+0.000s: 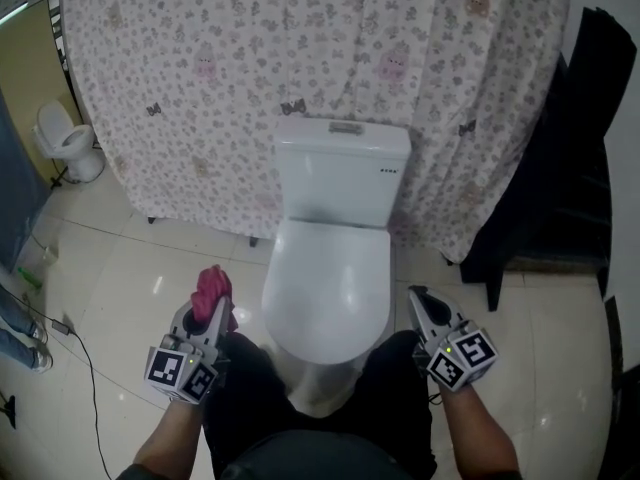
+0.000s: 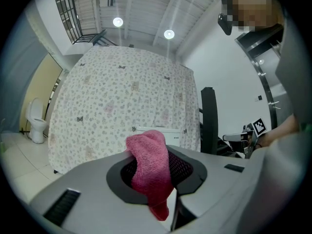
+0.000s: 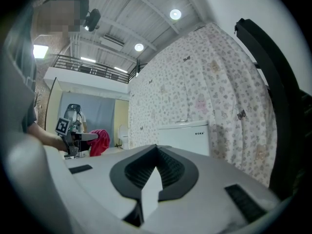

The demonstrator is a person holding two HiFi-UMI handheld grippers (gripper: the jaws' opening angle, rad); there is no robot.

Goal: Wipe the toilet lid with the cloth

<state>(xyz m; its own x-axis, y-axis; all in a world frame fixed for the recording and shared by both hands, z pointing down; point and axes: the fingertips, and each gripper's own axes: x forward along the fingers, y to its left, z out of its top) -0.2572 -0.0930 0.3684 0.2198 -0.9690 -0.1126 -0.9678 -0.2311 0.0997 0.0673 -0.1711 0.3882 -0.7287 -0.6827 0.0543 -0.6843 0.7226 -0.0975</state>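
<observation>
A white toilet stands before me with its lid (image 1: 328, 286) down and its tank (image 1: 342, 180) behind. My left gripper (image 1: 213, 306) hangs at the bowl's left side, shut on a pink cloth (image 1: 210, 290) that bunches above its tips. In the left gripper view the cloth (image 2: 150, 167) drapes out between the closed jaws. My right gripper (image 1: 419, 303) hangs at the bowl's right side, shut with nothing in it. From the right gripper view the tank (image 3: 184, 136) shows ahead and the cloth (image 3: 98, 141) at far left.
A floral curtain (image 1: 200, 88) hangs behind the toilet. A black chair (image 1: 560, 198) stands at right. A second toilet (image 1: 68, 143) sits at far left. A cable (image 1: 85, 368) trails over the tiled floor at left. My dark-trousered legs straddle the bowl's front.
</observation>
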